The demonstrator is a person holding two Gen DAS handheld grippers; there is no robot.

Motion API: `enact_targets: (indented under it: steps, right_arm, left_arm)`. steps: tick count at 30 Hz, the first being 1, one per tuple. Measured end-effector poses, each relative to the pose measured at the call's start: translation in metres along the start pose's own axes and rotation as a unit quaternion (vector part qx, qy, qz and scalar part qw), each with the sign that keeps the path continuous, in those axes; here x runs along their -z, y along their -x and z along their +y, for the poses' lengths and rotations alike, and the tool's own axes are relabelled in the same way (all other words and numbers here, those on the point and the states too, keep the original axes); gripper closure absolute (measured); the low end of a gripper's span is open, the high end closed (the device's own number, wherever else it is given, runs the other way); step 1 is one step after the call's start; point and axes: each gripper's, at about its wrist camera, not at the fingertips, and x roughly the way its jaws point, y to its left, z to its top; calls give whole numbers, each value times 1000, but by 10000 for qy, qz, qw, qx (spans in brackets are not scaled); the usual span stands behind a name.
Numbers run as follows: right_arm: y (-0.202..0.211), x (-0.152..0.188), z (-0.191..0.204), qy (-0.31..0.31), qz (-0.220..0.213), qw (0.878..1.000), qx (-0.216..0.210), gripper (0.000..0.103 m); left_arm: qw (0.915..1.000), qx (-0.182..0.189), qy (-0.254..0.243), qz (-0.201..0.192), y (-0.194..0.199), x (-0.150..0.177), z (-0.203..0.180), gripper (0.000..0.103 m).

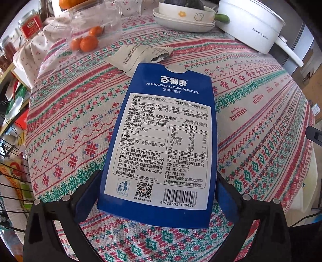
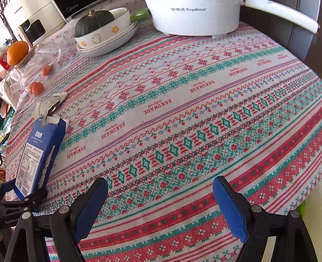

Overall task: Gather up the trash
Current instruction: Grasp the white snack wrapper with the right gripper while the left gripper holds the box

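The blue box (image 1: pixel 159 141), an opened biscuit carton with its white label side facing the left camera, is clamped at its lower end between the blue pads of the left claw (image 1: pixel 156 193) and held above the surface (image 1: pixel 251 125), tilted with its torn top pointing away. From the right wrist view the same box (image 2: pixel 40 153) appears at the far left, seen edge-on, with the left claw (image 2: pixel 24 199) gripping its base. Just beyond the box's top lies a grey wrapper (image 1: pixel 138 55), torn open at one end and flat on the patterned cloth. Further back are small oranges (image 1: pixel 85 43) beside a clear glass jug (image 1: pixel 96 22), a stack of white dishes (image 1: pixel 185 18) holding a dark squash (image 2: pixel 93 21), and a white pot (image 1: pixel 251 26) at the far right. The right claw (image 2: pixel 160 199) hangs over a bare stretch of the cloth, its two blue pads spread wide apart with nothing between them, well apart from the box and wrapper.
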Motion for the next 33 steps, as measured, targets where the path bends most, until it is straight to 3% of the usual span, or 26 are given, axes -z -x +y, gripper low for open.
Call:
enact_targets:
  steps: [6, 11, 16, 20, 26, 30, 33]
  right_arm:
    - [0, -2, 18, 125, -49, 9999, -58, 14]
    - [-12, -12, 58, 427, -104, 9990, -107, 14]
    - [-35, -31, 118, 631, -156, 9970, -416, 14]
    - [-56, -47, 173, 899, -194, 9939, -610, 14]
    - [-91, -80, 229, 1160, -245, 9910, -616, 15]
    - [-116, -101, 237, 934, -99, 9928, -738, 15]
    - [-140, -108, 236, 708, 117, 9949, -714, 22]
  left_arm:
    - [9965, 490, 596, -310, 26, 3, 31, 6]
    - [9904, 346, 1117, -732, 62, 0, 70, 6]
    - [9830, 274, 1523, -984, 83, -6, 110, 6]
    - [9758, 387, 1869, -1071, 85, -5, 130, 6]
    - [9735, 294, 1986, -1092, 81, -2, 145, 6]
    - [9723, 395, 2058, -1039, 76, -1, 153, 6]
    - [9721, 432, 2078, -997, 72, -1, 155, 6]
